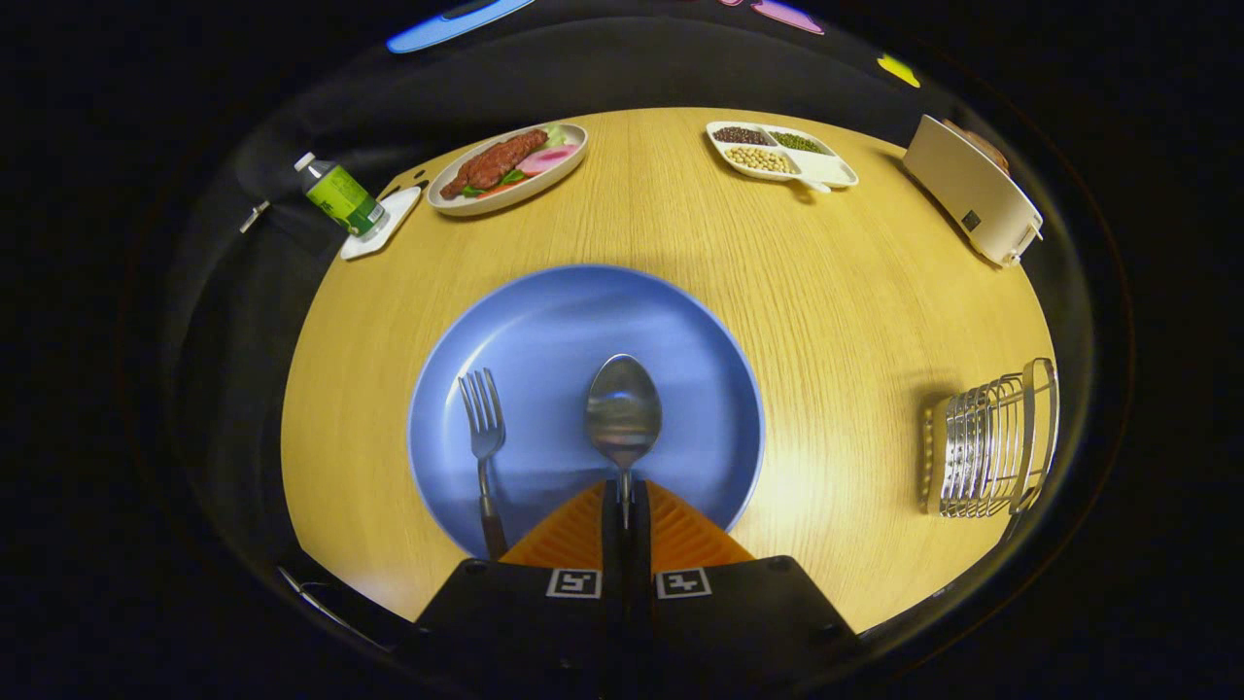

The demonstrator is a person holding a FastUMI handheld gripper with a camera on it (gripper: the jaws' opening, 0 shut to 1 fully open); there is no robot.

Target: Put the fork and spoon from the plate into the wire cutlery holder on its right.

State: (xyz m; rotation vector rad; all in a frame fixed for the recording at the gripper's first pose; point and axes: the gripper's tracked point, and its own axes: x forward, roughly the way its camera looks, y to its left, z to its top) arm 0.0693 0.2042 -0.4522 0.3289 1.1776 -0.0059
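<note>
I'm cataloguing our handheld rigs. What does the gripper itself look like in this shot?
The gripper has two wedge-shaped fingers with ribbed faces, tapering forward from a wide black housing. Each side of the housing carries a square black-and-white marker near the base of its finger. No cables or sleeve can be seen.

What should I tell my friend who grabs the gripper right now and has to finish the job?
Gripper: fingers closed together on the spoon's handle, both pressing it. The spoon sticks out ahead of the fingers, bowl over the blue plate.
Fork: lying on the plate, just to the left of the spoon, untouched.
Wire cutlery holder: on the table to the right of the plate; nothing can be seen in it.
Done: spoon gripped.
Left: carry the spoon to the holder and drop it in, then come back for the fork and do likewise.
</note>
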